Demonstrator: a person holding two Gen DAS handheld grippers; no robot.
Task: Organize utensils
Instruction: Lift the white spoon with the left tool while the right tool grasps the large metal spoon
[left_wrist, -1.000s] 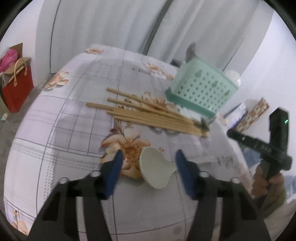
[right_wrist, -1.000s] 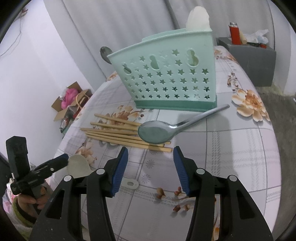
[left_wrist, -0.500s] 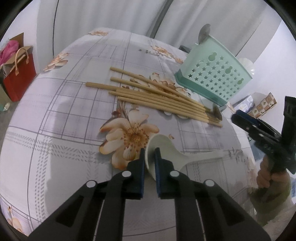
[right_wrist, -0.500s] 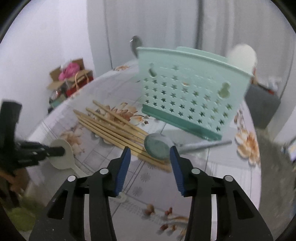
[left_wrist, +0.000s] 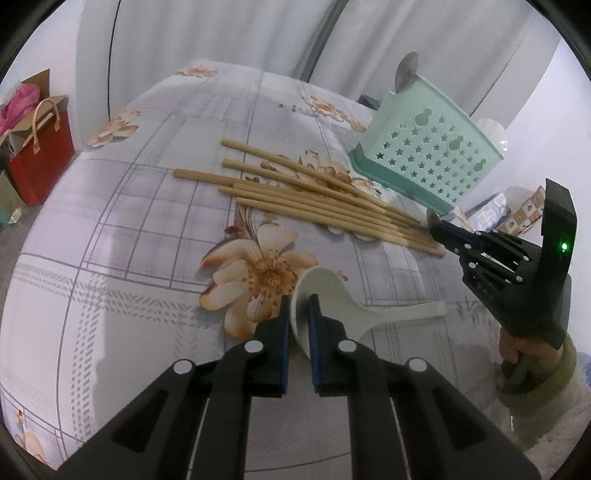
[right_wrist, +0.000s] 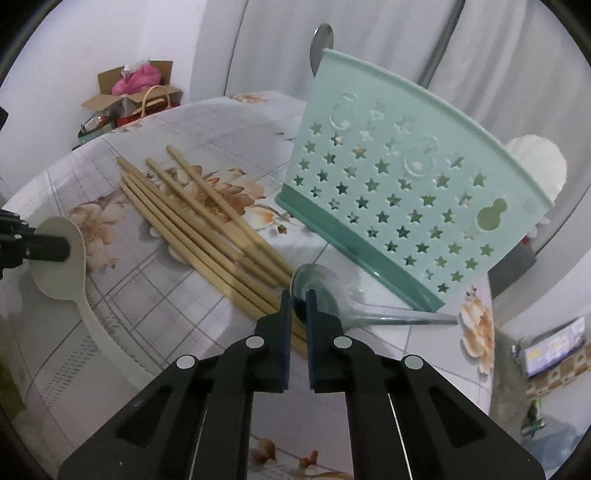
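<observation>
A white plastic spoon (left_wrist: 340, 299) lies on the flowered tablecloth, handle pointing right. My left gripper (left_wrist: 299, 306) is shut on the rim of its bowl; the right wrist view shows that spoon (right_wrist: 61, 266) at the far left. A metal spoon (right_wrist: 332, 291) lies in front of the mint-green star-holed basket (right_wrist: 406, 192). My right gripper (right_wrist: 298, 299) has its jaws closing tight on that spoon's bowl edge, pads pressing it. In the left wrist view the right gripper (left_wrist: 437, 225) sits at the near end of several wooden chopsticks (left_wrist: 314, 195).
The chopsticks (right_wrist: 207, 225) lie in a loose bundle between the two spoons. Another metal spoon (right_wrist: 321, 40) stands in the basket (left_wrist: 428, 147), with a white object (right_wrist: 535, 162) behind it. A red bag (left_wrist: 40, 147) and a cardboard box (right_wrist: 136, 88) sit on the floor beyond the table.
Both grippers went from open to shut: the left closed on the white spoon's bowl, the right rolled, moved in and closed on the metal spoon's bowl.
</observation>
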